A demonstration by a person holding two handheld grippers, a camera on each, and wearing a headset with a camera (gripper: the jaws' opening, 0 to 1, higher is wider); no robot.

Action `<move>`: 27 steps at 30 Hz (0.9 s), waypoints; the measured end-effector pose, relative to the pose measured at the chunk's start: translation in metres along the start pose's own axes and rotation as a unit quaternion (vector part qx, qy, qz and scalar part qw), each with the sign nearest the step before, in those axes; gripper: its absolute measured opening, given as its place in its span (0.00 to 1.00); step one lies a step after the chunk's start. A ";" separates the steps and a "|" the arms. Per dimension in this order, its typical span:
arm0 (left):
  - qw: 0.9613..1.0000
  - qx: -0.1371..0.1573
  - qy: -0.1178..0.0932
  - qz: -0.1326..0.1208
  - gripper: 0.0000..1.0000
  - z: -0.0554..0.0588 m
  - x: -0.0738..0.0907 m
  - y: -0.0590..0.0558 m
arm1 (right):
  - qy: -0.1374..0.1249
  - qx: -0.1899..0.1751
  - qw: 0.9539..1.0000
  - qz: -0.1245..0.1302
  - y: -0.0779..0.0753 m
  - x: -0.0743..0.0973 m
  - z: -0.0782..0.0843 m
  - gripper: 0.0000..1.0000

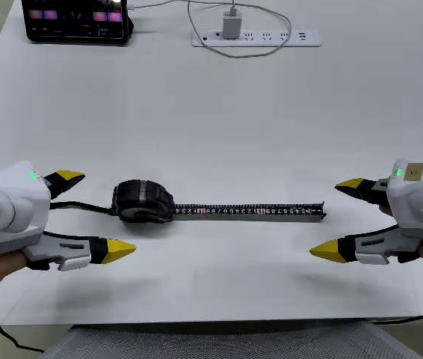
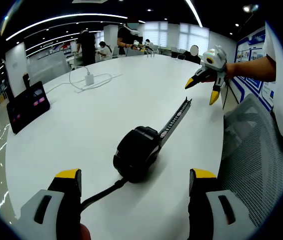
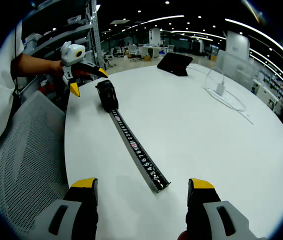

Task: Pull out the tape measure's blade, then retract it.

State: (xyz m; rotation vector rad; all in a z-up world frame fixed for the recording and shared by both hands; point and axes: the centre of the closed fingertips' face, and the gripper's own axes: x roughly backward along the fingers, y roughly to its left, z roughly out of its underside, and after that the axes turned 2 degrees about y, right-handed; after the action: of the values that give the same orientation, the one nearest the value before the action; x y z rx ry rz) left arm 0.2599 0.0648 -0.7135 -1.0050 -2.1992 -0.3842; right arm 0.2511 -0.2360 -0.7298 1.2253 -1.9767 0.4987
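A black tape measure case (image 1: 143, 202) (image 2: 136, 151) (image 3: 106, 93) lies on the white table (image 1: 219, 120). Its blade (image 1: 250, 212) (image 2: 174, 118) (image 3: 137, 152) is pulled out flat toward the right, and the hook end (image 1: 321, 210) (image 3: 161, 186) rests on the table. A black strap trails from the case toward the left. My left gripper (image 1: 98, 214) (image 2: 135, 180) is open just left of the case, not touching it. My right gripper (image 1: 338, 218) (image 3: 142, 189) is open just beyond the blade's tip, holding nothing.
A white power strip (image 1: 260, 36) with a plugged charger and looped cable lies at the far edge. A dark tablet (image 1: 77, 19) (image 2: 27, 105) (image 3: 175, 63) stands at the far left. A grey mesh chair (image 1: 219, 344) sits at the near edge. People stand far behind.
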 end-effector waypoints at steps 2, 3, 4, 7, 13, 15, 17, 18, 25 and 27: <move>1.000 0.005 -0.004 -0.004 0.86 0.002 0.002 -0.001 | -0.005 -0.003 1.000 0.004 0.000 0.001 -0.001 0.72; 1.000 0.006 -0.005 -0.005 0.86 0.004 0.002 -0.001 | -0.007 -0.005 1.000 0.005 0.000 0.002 -0.001 0.72; 1.000 0.007 -0.005 -0.008 0.86 0.005 0.003 -0.001 | -0.009 -0.005 1.000 0.007 0.001 0.003 -0.001 0.72; 1.000 0.022 -0.006 -0.013 0.87 0.011 0.004 0.000 | -0.021 -0.010 1.000 0.016 0.000 0.007 -0.003 0.72; 0.999 0.036 -0.008 -0.016 0.87 0.018 0.007 -0.004 | -0.029 -0.013 0.999 0.028 0.004 0.008 -0.001 0.73; 0.999 0.039 -0.007 -0.017 0.88 0.020 0.008 -0.005 | -0.032 -0.016 0.999 0.031 0.005 0.009 0.000 0.74; 0.999 0.044 -0.008 -0.017 0.88 0.021 0.008 -0.007 | -0.036 -0.019 0.999 0.036 0.005 0.009 0.000 0.75; 0.999 0.046 -0.010 -0.018 0.89 0.021 0.009 -0.008 | -0.039 -0.023 0.998 0.038 0.005 0.009 0.000 0.76; 0.998 0.049 -0.019 -0.024 0.94 0.020 0.013 -0.012 | -0.051 -0.029 0.997 0.046 0.007 0.011 -0.001 0.76; 0.998 0.046 -0.019 -0.026 0.94 0.021 0.013 -0.014 | -0.054 -0.031 0.997 0.051 0.008 0.012 0.000 0.77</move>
State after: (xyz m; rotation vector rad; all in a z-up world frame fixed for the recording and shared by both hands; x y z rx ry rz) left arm 0.2338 0.0739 -0.7197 -0.9142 -2.2583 -0.2862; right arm 0.2413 -0.2393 -0.7202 1.1391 -2.1386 0.4249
